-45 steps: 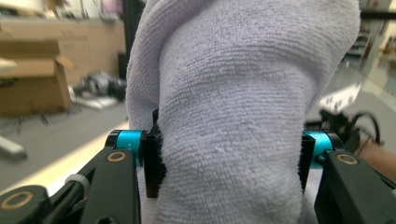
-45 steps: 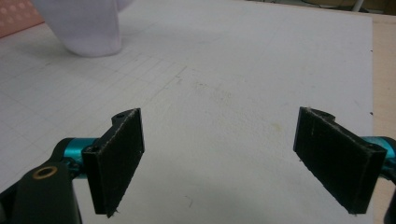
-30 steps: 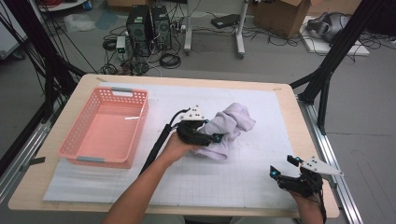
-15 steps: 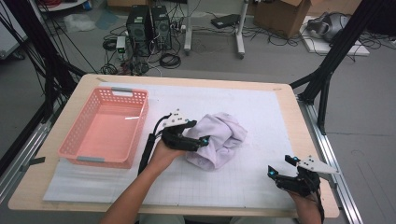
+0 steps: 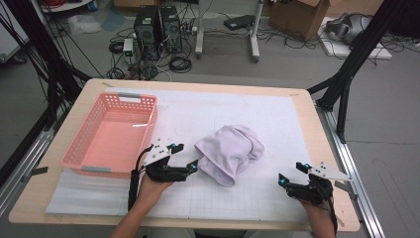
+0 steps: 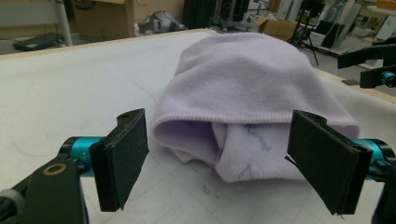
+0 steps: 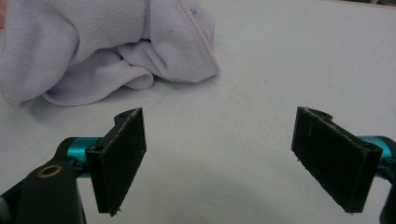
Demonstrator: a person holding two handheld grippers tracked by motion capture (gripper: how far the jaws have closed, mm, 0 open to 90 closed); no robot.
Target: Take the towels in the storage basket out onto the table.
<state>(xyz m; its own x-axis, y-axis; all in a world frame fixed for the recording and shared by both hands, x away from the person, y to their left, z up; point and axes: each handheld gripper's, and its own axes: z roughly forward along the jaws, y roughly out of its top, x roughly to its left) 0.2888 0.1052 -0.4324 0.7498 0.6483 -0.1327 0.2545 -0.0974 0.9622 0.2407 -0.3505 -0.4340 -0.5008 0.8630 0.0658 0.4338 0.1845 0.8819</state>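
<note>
A crumpled lilac cloth (image 5: 229, 152) lies on the white gridded mat near the middle of the table. My left gripper (image 5: 185, 156) rests just left of it, open, its jaws apart and empty. In the left gripper view the cloth (image 6: 243, 88) sits right ahead of the spread fingers (image 6: 122, 158), its folded hem facing me, and nothing is clamped. My right gripper (image 5: 292, 174) hovers open near the front right of the mat, well clear of the cloth. Seen from the right gripper (image 7: 219, 158), the cloth (image 7: 107, 46) lies at the upper left.
An empty pink plastic basket (image 5: 112, 136) stands on the left side of the table, close to my left hand. The white mat (image 5: 223, 109) stretches bare behind the cloth. The table's front edge (image 5: 198, 223) runs just under both hands.
The left gripper pulled the cloth toward the front left, then let go, opened and drew back a little. The right gripper has barely shifted.
</note>
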